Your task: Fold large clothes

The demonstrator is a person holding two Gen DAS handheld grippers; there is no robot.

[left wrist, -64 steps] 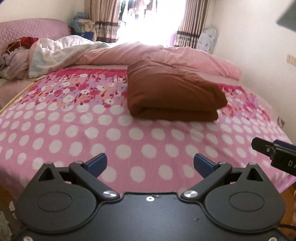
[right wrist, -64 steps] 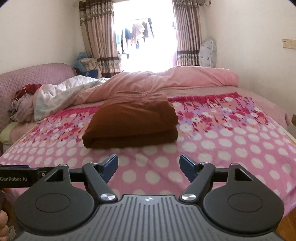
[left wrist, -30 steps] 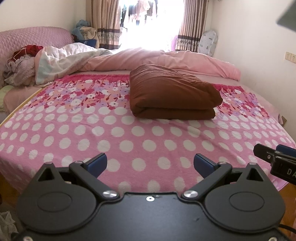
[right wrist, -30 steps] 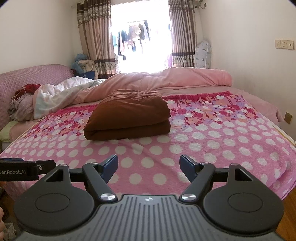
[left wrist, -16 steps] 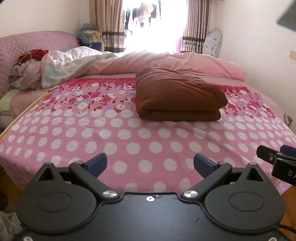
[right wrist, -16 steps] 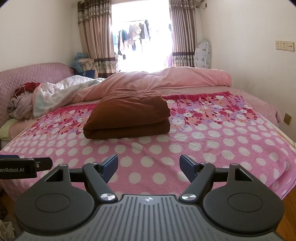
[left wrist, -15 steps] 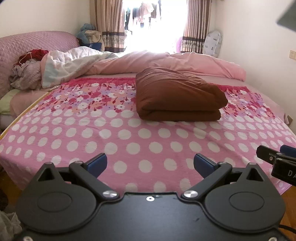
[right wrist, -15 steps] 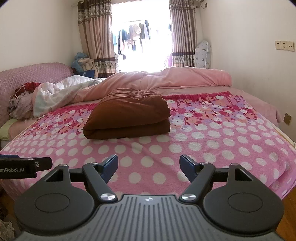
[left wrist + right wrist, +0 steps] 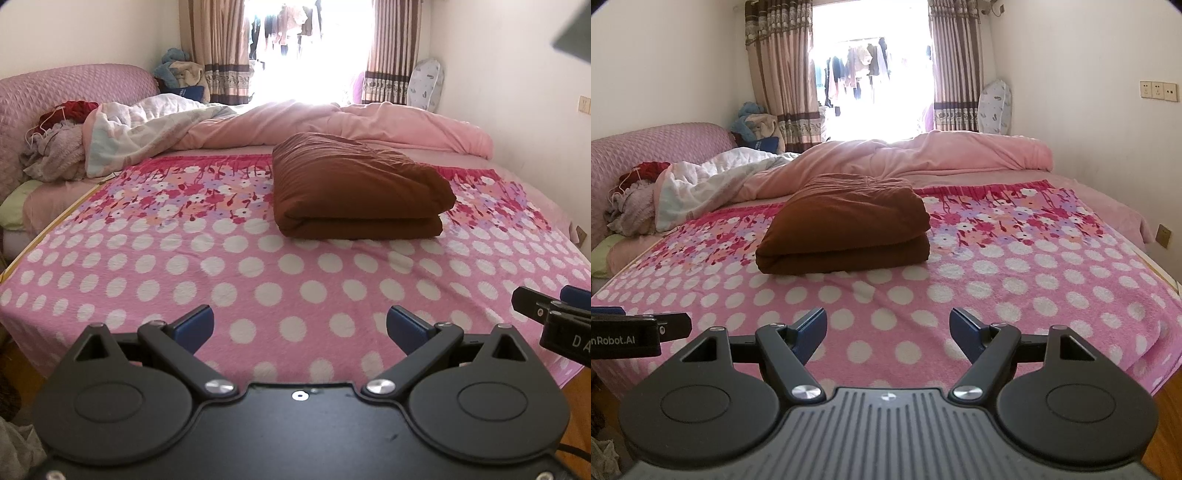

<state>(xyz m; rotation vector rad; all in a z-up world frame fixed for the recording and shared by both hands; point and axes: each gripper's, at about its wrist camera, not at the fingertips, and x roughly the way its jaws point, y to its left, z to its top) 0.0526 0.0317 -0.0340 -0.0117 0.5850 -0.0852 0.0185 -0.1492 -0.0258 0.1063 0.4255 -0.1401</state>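
The folded brown cloth (image 9: 354, 192) lies far ahead of both claws. The left claw (image 9: 300, 325) and right claw (image 9: 888, 328) gape wide, holding nothing.

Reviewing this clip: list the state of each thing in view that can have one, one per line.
brown garment: folded into a thick bundle, lying on the bed, untouched.
polka-dot bedspread: spread flat.
pink duvet: bunched along the far side.
white quilt: crumpled near the headboard.
curtains: drawn apart.
left gripper: open, holding nothing.
right gripper: open, holding nothing.
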